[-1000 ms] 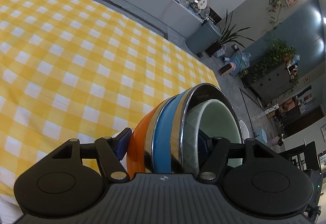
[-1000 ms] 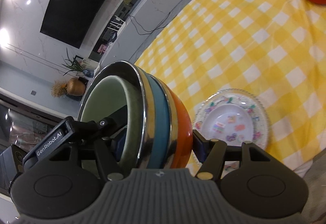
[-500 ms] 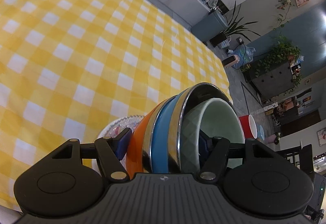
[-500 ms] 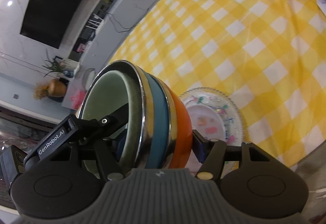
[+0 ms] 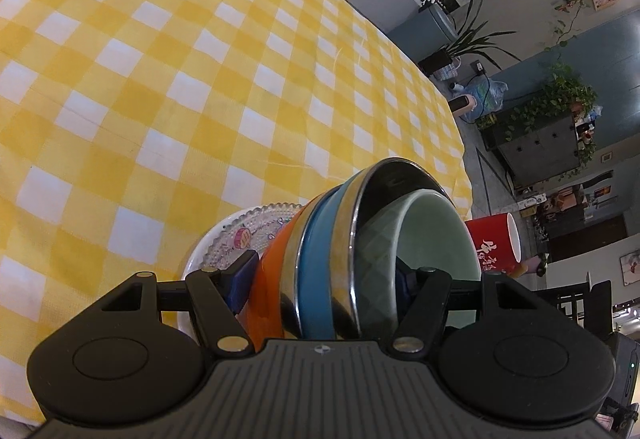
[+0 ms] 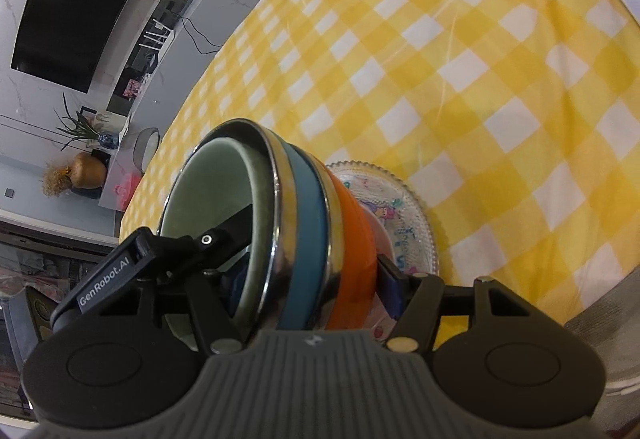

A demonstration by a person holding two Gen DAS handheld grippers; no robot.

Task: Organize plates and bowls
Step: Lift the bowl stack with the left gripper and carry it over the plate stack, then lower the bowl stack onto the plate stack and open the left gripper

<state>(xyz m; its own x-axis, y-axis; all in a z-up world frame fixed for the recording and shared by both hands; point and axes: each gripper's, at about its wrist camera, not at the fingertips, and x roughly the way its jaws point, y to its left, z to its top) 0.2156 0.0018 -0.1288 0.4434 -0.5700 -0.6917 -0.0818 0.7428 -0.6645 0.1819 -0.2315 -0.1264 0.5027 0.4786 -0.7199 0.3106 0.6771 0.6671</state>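
1. Jaws of the left gripper and right gripper each clamp the nested bowl stack from opposite sides, one pad inside the pale green inner bowl, one on the orange outer bowl.
2. Tipped on its side, the stack hangs just over a patterned glass plate.
3. That plate sits on the yellow-checked desk.
4. Farther off stands a red paper cup.

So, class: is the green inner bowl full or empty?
Empty as far as shown: the green bowl shows bare glaze, nested in the tilted stack; its bottom is partly hidden.
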